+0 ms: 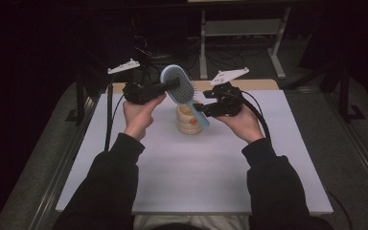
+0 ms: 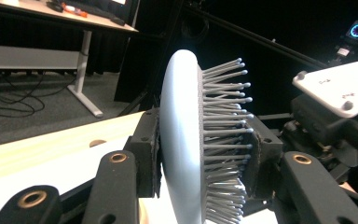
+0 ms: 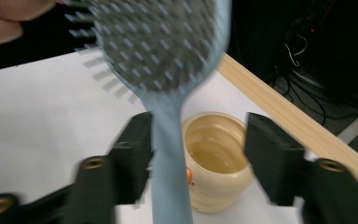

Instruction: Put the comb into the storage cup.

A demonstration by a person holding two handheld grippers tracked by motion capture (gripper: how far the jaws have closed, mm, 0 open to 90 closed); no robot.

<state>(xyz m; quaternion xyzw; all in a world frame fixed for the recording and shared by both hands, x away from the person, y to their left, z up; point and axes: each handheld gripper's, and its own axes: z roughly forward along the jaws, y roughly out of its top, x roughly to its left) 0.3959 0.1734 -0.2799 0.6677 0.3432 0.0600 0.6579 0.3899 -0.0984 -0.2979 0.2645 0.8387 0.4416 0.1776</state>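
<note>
My left gripper point(image 2: 205, 154) was squeezed shut on the head of the light blue hairbrush point(image 1: 182, 91). One pad pressed on the smooth back of the head and the other pad pushed into the bristles point(image 2: 223, 116). My right gripper point(image 3: 198, 154) was open. The brush handle point(image 3: 168, 163) stood between its jaws. The handle lay against one pad, and there was a wide gap to the other pad.

From the high view, I saw the brush held up in the air over the white bench point(image 1: 196, 167), between both of my hands. Its head was up and toward my left gripper point(image 1: 170, 86). Its handle slanted down toward my right gripper point(image 1: 206, 108). So the long way of the brush ran at a slant, from high up on the left to lower down on the right. A small cream cup point(image 1: 189, 120) stood on the bench right under the handle.

The left gripper view showed me the brush from its edge, with the bristles sticking out to one side. The right gripper view showed me the bristle face of the head, a bit blurry. It also let me look down into the cream cup point(image 3: 216, 163), which sat behind the handle.
</note>
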